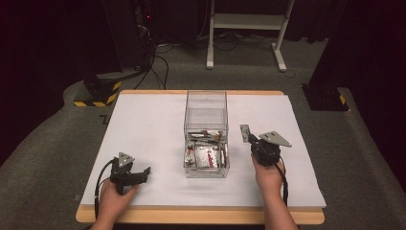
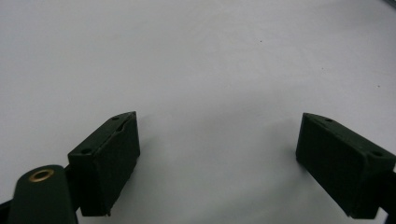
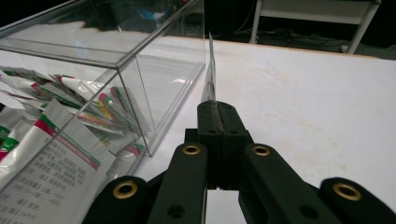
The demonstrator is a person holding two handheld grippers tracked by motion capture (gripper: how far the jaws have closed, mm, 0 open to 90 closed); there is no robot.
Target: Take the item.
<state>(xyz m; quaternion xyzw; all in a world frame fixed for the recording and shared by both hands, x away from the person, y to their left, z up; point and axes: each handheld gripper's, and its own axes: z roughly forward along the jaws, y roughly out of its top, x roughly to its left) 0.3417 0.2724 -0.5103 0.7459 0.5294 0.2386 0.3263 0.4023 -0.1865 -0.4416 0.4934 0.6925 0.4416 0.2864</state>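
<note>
Right tongs (image 1: 250, 136) pinch a packet (image 1: 245, 132) edge-up, right of centre; clear box (image 1: 206, 115) sits just left. Left tongs (image 1: 142, 171) gape empty, lower left.

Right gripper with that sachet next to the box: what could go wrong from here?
1. The right gripper pinches the sachet only by its bottom edge; the thin packet stands upright and could slip or flop over.
2. It is held just outside the clear box wall, so a sideways move might catch the sachet on the rim.
3. The left gripper rests open on the white table, far from the box, so nothing steadies the box if bumped.
</note>
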